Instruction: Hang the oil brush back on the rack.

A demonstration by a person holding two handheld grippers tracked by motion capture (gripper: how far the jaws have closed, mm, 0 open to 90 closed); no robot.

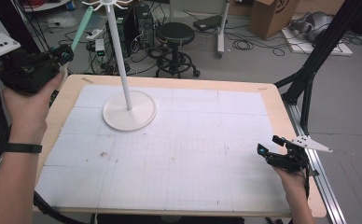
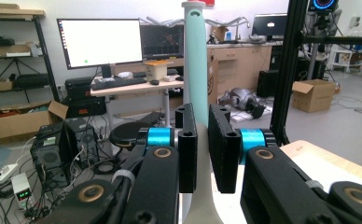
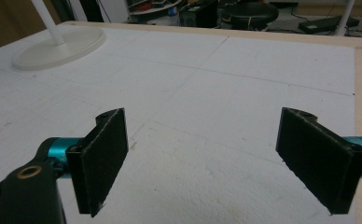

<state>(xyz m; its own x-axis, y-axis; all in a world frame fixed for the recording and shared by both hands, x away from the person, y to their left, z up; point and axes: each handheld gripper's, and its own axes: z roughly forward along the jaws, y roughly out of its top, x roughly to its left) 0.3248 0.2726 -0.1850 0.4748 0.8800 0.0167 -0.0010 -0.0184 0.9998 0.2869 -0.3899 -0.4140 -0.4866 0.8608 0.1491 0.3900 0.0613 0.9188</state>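
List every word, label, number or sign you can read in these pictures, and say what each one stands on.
None of the text can be read.
Cardboard box: a dark printed mark, too blurred to read.
Monitor: bright screen, its contents too small to read.
Mint-green handle clamped in the left gripper: no lettering visible.

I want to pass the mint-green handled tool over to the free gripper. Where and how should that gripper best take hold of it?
Grip the straight mint-green handle above the left gripper, which is shut on its lower end. The handle is long, narrow and even there, so the right gripper, open over the table, would likely do best coming from the side, jaws straddling its width.
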